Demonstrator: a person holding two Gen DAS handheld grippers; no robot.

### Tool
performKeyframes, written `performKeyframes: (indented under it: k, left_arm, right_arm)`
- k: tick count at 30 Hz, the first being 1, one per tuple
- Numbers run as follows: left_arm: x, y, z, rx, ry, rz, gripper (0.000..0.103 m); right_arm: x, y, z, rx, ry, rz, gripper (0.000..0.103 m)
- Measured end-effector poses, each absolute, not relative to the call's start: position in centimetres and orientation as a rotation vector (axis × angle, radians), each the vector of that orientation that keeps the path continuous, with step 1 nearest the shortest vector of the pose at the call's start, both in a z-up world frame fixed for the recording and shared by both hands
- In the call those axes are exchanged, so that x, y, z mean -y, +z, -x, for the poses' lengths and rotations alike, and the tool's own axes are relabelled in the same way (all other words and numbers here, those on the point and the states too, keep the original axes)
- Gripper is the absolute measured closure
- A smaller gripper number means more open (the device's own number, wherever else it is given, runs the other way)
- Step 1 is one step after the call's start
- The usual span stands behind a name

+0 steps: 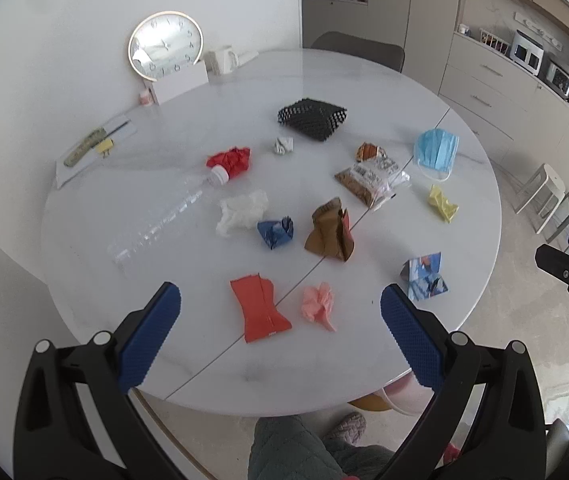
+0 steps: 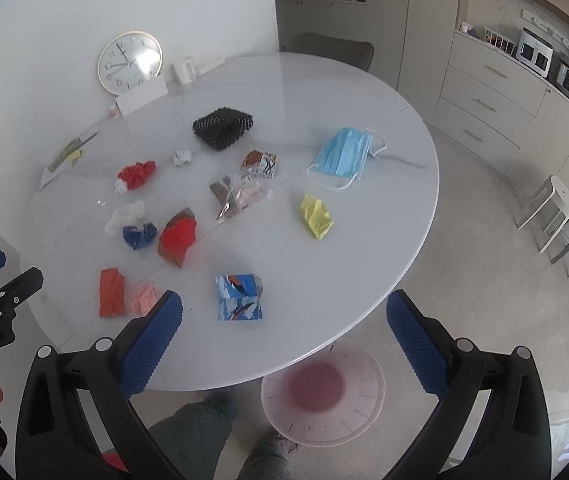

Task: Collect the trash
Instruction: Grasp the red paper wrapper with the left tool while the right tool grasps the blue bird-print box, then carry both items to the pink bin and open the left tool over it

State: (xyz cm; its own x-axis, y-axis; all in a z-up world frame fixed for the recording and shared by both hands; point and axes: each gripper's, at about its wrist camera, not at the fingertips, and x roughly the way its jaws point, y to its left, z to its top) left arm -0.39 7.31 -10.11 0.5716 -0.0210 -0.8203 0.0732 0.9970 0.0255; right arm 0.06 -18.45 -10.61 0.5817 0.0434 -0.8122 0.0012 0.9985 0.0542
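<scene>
Blue ribbed pads lined both hand-held tools: the left gripper [image 1: 280,312] hung with its jaws spread wide and nothing between them above the near edge of the round white marble-look table [image 1: 364,364], and the right gripper [image 2: 284,320] was likewise spread and empty over the table's near right rim. Below that rim, at about 6 o'clock from the table's centre, a pale pink round bin [image 2: 322,394] stood on the floor beside a person's knee in quilted grey-green cloth [image 2: 188,436]. Nearest on the tabletop lay a flat orange-red paper wrapper [image 1: 258,308] with a crumpled pink tissue [image 1: 318,306] just beside it, and at 4 o'clock a folded blue-and-white printed carton [image 2: 239,298]. Around the centre sat a crumpled brown paper bag [image 1: 330,234], a crushed dark blue wrapper [image 1: 275,232] and a wad of white tissue [image 1: 240,212], close together. At 9 o'clock a clear plastic bottle with a white cap [image 1: 164,216] lay on its side, the cap touching a crumpled red paper ball [image 1: 232,160]. Toward 3 o'clock were a crumpled yellow paper [image 2: 316,216] and, farther off, a light blue face mask [image 2: 344,152]. A clear snack packet [image 1: 368,180] lay between centre and mask. Beyond, at 12 o'clock, rested a small white paper ball [image 1: 283,145] and a black knobbly mesh pad [image 1: 311,118]. A gold-rimmed wall clock [image 1: 165,45] leaned at the far left edge.
</scene>
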Motion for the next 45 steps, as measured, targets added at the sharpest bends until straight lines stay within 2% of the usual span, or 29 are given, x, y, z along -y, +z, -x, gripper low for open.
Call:
performKeyframes:
  k: [4,16,21,25,28,30,31,36,37,39,41,42,43,45]
  left_arm:
    - [-9.4,-13.9,-0.6,-1.037,-0.087,-0.054,0.007]
    - [-13.0,-21.9,-7.2,-1.213,-0.131,0.047,0.007]
    - [-12.7,-25.1,-9.0,-1.283,-0.096,0.054,0.013]
    - [-12.7,-27.2,-9.4,-1.357,-0.102,0.075,0.026]
    - [-12.2,-26.9,-9.5,-1.334,-0.107,0.031,0.035]
    - [-11.9,-26.6,-9.6,-1.326,-0.126,0.011,0.047]
    - [-11.8,-26.3,-9.7,-1.324,-0.13,0.0,0.058]
    - [-12.3,-26.1,-9.9,-1.338,-0.156,0.026,0.066]
    - [-12.5,-26.0,-9.7,-1.335,-0.155,0.024,0.067]
    - [-12.7,-25.6,-9.7,-1.324,-0.156,0.016,0.067]
    - [-12.8,-25.3,-9.9,-1.313,-0.159,0.017,0.068]
    - [-13.0,-25.0,-10.0,-1.305,-0.159,0.016,0.068]
    - [-13.2,-24.7,-9.9,-1.3,-0.159,0.014,0.068]
    - [-13.1,-24.1,-9.8,-1.284,-0.157,0.003,0.068]
  right_arm:
    - [17.0,-14.2,-0.7,-1.022,0.063,-0.043,0.002]
    - [15.0,-21.6,-4.2,-1.086,-0.014,-0.106,0.002]
    - [14.9,-23.2,-5.5,-1.109,-0.061,-0.116,0.002]
    - [15.0,-23.8,-6.0,-1.119,-0.079,-0.145,0.002]
    - [14.9,-24.4,-6.2,-1.141,-0.085,-0.155,0.002]
    - [14.6,-24.8,-6.4,-1.147,-0.085,-0.154,0.002]
    - [14.5,-24.9,-6.5,-1.15,-0.086,-0.152,0.002]
    - [13.6,-25.5,-7.7,-1.153,-0.083,-0.11,0.002]
    - [13.4,-25.6,-8.0,-1.156,-0.081,-0.095,0.004]
    - [12.9,-26.1,-8.6,-1.165,-0.081,-0.055,0.013]
    - [12.7,-26.6,-9.1,-1.188,-0.082,-0.026,0.036]
    - [12.7,-26.8,-9.2,-1.195,-0.073,-0.028,0.039]
    - [12.8,-26.7,-9.3,-1.185,-0.058,-0.046,0.048]
    - [12.9,-26.4,-9.3,-1.186,-0.058,-0.035,0.052]
